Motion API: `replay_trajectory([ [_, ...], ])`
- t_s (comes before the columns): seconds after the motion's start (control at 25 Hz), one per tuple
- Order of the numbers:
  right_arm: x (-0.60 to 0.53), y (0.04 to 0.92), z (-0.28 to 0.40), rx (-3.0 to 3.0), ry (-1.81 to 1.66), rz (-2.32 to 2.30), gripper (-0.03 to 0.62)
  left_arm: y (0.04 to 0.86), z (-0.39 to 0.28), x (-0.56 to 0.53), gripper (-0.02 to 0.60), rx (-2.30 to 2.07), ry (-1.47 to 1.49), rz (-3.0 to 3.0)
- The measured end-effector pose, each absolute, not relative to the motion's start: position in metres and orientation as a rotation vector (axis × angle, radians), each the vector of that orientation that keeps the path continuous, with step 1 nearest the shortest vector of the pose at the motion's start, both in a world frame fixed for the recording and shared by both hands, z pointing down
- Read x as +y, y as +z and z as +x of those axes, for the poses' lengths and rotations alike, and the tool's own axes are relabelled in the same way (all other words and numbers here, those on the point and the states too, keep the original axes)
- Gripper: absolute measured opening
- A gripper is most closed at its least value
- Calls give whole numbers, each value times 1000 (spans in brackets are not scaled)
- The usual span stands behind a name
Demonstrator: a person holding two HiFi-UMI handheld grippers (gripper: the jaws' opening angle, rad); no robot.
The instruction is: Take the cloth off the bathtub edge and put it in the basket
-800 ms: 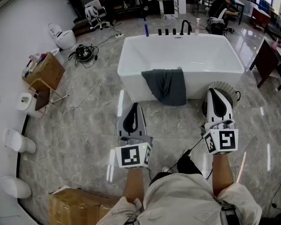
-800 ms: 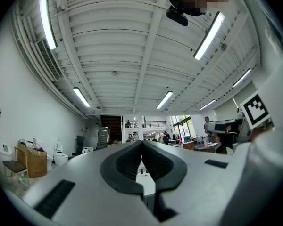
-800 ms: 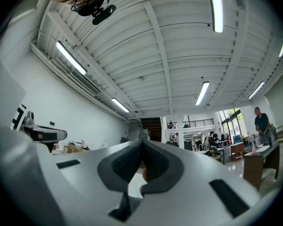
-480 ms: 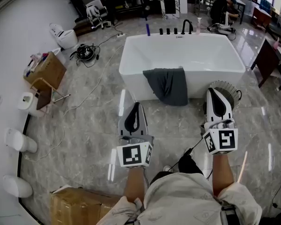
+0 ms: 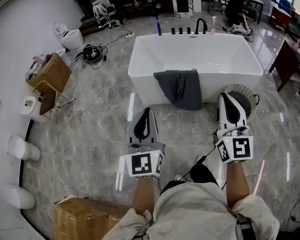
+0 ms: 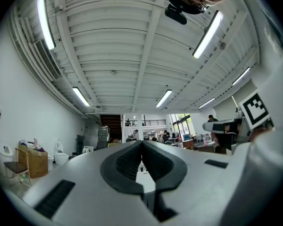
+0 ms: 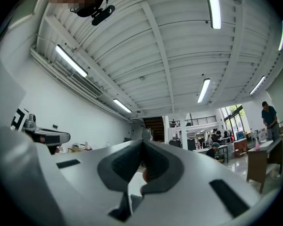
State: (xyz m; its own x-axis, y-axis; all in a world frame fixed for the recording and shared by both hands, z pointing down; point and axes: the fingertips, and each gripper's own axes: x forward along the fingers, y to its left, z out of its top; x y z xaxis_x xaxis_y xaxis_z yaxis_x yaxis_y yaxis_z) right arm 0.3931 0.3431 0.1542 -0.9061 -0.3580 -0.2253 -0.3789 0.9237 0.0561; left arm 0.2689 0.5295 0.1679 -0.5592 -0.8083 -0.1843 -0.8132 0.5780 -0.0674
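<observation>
Head view: the grey cloth [image 5: 180, 88] drapes over the bathtub [image 5: 140, 76] near edge, hanging down its wall, ahead and between both tools. My left hand-held gripper [image 5: 146, 111] and right hand-held gripper [image 5: 227, 97] are clenched, empty. The left looks slightly nearer; the basket [image 5: 243, 94] sits just past the right.

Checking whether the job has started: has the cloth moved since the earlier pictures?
No. The cloth still hangs over the same middle stretch of the bathtub near rim.
</observation>
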Motion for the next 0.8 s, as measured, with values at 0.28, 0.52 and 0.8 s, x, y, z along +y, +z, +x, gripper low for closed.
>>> replay_trajectory([
  [0.28,343,165,374,2907,102,-548,-11,175,252,531,3,2643,14,-1359],
  [0.52,318,182,341,2940,71,-519,-11,185,227,508,3,2672,-11,-1346],
  [0.8,277,197,304,2966,33,-500,-11,193,194,468,3,2694,-26,-1335],
])
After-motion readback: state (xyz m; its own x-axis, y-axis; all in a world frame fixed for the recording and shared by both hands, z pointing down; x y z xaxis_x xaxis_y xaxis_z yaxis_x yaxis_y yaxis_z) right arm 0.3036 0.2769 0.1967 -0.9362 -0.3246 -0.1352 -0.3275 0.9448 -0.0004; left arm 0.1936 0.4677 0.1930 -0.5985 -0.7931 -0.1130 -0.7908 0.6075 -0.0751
